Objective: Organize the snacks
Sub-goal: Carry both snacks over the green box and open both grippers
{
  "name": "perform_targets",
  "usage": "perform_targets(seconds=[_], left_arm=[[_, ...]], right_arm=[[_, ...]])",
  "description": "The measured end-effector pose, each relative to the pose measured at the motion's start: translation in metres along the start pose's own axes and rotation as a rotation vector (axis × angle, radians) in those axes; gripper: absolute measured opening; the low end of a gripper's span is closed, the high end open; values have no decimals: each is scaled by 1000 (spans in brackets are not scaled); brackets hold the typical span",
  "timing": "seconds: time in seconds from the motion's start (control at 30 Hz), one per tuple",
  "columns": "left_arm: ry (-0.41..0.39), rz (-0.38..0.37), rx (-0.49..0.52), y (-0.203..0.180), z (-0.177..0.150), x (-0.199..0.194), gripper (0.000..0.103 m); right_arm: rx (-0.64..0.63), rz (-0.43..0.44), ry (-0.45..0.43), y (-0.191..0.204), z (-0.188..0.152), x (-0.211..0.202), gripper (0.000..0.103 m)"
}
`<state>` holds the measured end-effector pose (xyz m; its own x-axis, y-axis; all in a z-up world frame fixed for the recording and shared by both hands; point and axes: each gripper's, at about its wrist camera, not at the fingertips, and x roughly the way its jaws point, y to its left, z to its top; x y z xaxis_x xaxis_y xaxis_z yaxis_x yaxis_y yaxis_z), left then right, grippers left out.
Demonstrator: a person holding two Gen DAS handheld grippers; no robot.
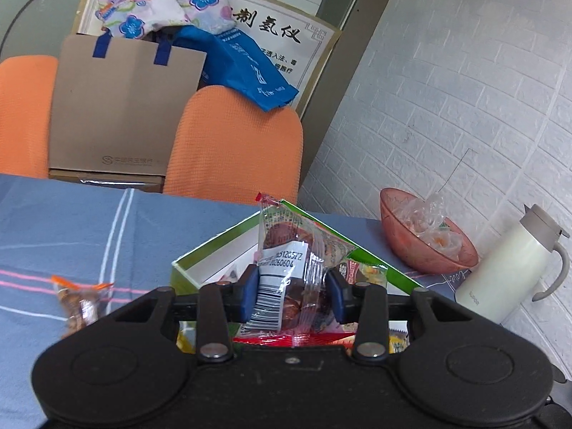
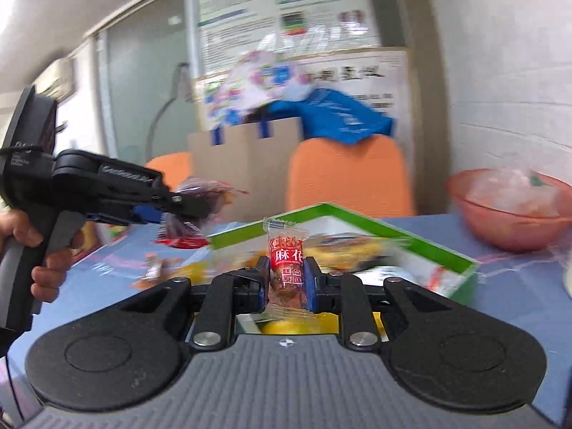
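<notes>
Left wrist view: a clear-wrapped dark snack pack is being pinched between the blue pads of the left gripper, jaws standing wide around it, above the green-rimmed box.
Right wrist view: a small red-labelled snack is being clamped in the nearly closed right gripper, also over the box.
Slip risk: the glossy wrapper is being held by its middle only, so it could slide out short of the box.
Collision risk: both grippers are being worked over one box; the left tool, at 9 o'clock of the right, could be struck.
Stray snack: one packet is lying on the blue cloth at 9 o'clock of the box.
Edges: the pink bowl and white jug are crowding the 3 o'clock side.
Open room: bare cloth is being left free toward 10 o'clock.
</notes>
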<state>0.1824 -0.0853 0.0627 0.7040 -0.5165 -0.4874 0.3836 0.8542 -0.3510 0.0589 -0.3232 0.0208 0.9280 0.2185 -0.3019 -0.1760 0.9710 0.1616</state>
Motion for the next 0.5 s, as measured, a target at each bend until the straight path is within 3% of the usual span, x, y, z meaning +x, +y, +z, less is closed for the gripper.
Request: perform_targets(seconds=[0.37,0.4,0.47,0.5], left_arm=[[43,34,9,-4,13,53,94],[55,36,19,-3,11,57,100],[70,46,31,-1,5,61,103],[58,61,27,1,0,59,103]], right_arm=[[85,-152,-35,-48,8,30,35],[92,-151,-33,-50,6,33,36],[68,-152,-24,-50,1,42,43],[41,-158,-11,-48,-2,43,62]])
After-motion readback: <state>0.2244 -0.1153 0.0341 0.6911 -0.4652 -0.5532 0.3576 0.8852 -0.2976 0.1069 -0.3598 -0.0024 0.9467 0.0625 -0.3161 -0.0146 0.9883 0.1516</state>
